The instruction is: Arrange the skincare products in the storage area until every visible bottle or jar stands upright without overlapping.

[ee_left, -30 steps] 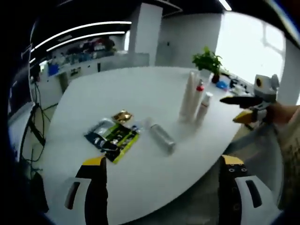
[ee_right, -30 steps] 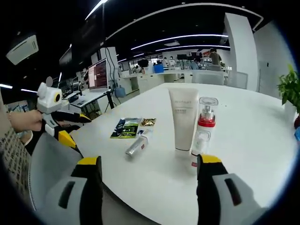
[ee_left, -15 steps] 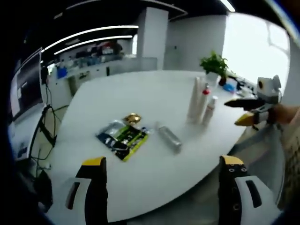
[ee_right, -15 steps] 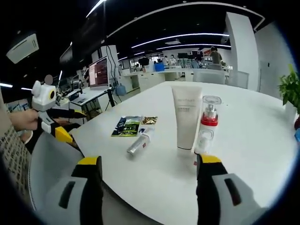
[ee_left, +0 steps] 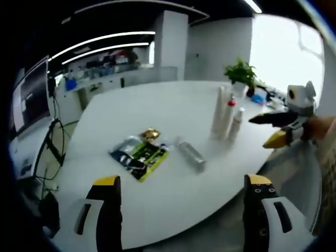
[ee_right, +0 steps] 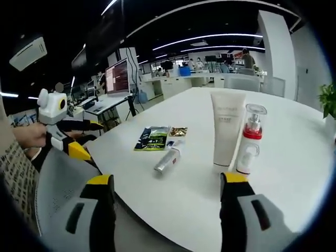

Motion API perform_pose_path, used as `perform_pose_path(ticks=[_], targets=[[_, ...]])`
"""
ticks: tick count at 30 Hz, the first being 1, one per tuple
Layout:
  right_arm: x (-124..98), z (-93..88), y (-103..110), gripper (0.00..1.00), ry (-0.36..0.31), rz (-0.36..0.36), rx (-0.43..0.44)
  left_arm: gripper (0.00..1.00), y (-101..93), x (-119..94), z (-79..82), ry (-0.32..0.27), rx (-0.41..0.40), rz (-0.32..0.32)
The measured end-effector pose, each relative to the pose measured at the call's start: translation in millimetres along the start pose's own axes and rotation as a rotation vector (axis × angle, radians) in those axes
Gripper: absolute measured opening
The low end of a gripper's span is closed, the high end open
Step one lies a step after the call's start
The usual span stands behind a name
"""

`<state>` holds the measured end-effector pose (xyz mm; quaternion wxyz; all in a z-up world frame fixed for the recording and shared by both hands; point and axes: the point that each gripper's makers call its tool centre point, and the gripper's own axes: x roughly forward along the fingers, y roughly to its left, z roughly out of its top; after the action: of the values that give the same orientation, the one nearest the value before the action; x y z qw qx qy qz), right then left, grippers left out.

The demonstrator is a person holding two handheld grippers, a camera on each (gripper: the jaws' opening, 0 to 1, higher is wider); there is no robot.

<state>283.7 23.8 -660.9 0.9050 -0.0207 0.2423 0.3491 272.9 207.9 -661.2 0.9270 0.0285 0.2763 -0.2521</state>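
The table was white, rounded and wide, set in an open office with strip lights on a dark ceiling. Desks with monitors stood at 10 o'clock in the right gripper view, a white pillar rose at 12 in the left gripper view, and a potted plant stood on the table's far side at 1 o'clock there.

In the left gripper view the left gripper had its jaws spread wide at 6 o'clock with nothing between them. Beyond it, from left to right, lay one dark-and-green sachet, one gold packet touching its far edge, and one silver tube on its side just beside the sachet. At 2 o'clock three containers stood upright close together: a tall white tube, a red-collared pump bottle and a small bottle. The right gripper came in at 3 o'clock, held by a hand, its jaws parted and empty.

In the right gripper view the left gripper showed at 9 o'clock off the table's edge, the sachet, gold packet and lying silver tube near the centre, then the white tube and pump bottle standing at 2 o'clock, with the small bottle in front of the pump. The right gripper was released at 6 o'clock.
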Motion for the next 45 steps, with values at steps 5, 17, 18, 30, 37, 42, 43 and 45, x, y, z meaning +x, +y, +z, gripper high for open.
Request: perform_pose_path(ticks=[5,17,18,30,37,42,43,45], targets=[[13.0,-0.7,9.3,0.83,0.021,0.027,-0.012,0.94,0.6,0.2,0.7,-0.008,-0.008,0.000],[55.1,-2.9,7.1,0.81,0.056,-0.039,0.025,0.92,5.1,-0.7,1.6,-0.019,-0.025,0.009],[60.0,-5.4,8.4,0.81,0.068,-0.038,0.036,0.92,6.1,-0.9,1.9,-0.022,-0.029,0.014],[98.9,-10.6,-2.3,0.79,0.135,-0.108,0.016,0.92,9.4,-3.1,4.5,-0.048,-0.055,0.025],[114.2,-8.5,-12.5,0.78,0.145,-0.130,0.025,0.91,7.5,-2.6,3.8,-0.043,-0.058,0.013],[121.2,-10.8,-19.3,0.76,0.154,-0.147,0.033,0.90,6.9,-2.1,2.9,-0.036,-0.059,0.008],[122.0,-11.5,-20.1,0.76,0.157,-0.150,0.036,0.90,6.2,-1.8,2.6,-0.032,-0.056,0.006],[124.2,-12.0,-20.9,0.76,0.156,-0.153,0.040,0.90,4.7,-1.4,1.9,-0.026,-0.051,0.000]])
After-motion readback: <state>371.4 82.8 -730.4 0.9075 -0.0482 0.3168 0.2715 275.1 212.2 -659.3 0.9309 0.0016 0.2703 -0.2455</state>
